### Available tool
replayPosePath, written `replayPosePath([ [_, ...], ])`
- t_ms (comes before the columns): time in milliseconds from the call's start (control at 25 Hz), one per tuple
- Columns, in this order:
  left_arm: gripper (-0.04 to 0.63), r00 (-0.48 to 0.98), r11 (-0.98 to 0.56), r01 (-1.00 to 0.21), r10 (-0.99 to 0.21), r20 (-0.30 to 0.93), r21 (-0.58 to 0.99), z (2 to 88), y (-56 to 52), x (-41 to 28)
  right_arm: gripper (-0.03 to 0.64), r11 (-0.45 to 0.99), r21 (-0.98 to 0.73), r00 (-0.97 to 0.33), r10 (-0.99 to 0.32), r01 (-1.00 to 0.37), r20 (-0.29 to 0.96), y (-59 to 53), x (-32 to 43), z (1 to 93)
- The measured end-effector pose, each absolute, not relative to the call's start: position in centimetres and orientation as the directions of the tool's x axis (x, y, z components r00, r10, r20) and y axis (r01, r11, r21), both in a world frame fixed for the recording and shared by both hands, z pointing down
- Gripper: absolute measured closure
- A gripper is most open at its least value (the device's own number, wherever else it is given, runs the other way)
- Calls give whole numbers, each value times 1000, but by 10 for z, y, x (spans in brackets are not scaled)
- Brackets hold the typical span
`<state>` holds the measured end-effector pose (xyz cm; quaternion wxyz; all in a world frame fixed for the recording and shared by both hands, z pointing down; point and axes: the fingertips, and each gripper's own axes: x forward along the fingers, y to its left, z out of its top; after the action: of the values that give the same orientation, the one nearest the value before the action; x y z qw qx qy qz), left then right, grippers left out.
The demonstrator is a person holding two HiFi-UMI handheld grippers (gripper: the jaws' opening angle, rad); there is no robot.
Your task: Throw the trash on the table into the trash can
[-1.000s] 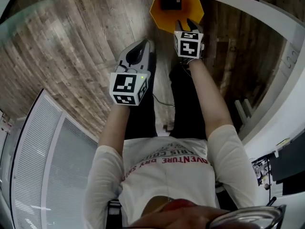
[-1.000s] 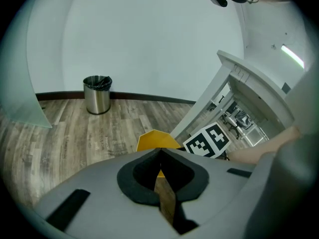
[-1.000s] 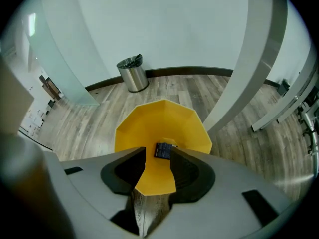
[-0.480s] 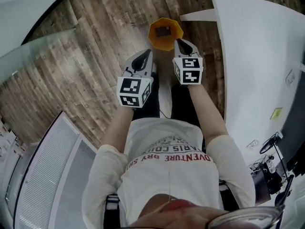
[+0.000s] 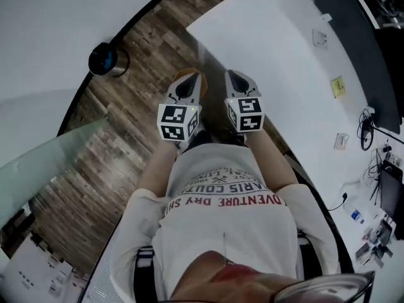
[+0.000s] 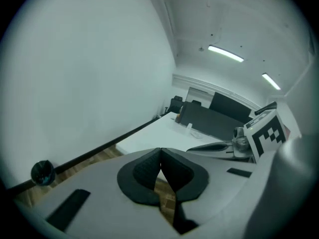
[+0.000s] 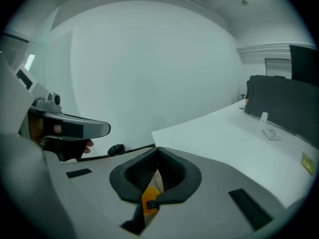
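The orange trash can (image 7: pixel 149 201) is almost all hidden. In the right gripper view only a small piece of it shows far down through the gap under the jaws. A tiny dark bit lies in it, too small to tell what it is. In the head view just an orange edge peeks out by the tip of the left gripper (image 5: pixel 187 84). The hands are hidden under the marker cubes there. The white table (image 5: pixel 271 43) is cut off at the top and right, and the few things on it are too small to name. A dark round thing (image 5: pixel 106 60) stands on the wood floor (image 5: pixel 120 137) by the wall, and I can't tell what it is. Both arms reach out in front of the chest. The left gripper and the right gripper (image 5: pixel 237 81) sit side by side, near each other but not touching. They point away and a little down, over the floor near the table's corner. The left gripper's jaws are pressed together with nothing in them. The right gripper's jaws have just been closing and now meet, with nothing between them.
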<state>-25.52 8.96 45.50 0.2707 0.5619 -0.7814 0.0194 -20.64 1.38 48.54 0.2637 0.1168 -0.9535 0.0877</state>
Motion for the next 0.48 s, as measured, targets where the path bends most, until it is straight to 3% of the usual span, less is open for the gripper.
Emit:
replayPosePath([
  [320,572,41,21,-981,-949,313,191,377,-48,-125,592,823,45,-744,-534,-566,403,-108,-25,412],
  [480,572,199,-149,-969,-945,260,200,361,-102,-33,591,716,30,-657,-656,-697,371,-154,77,399],
])
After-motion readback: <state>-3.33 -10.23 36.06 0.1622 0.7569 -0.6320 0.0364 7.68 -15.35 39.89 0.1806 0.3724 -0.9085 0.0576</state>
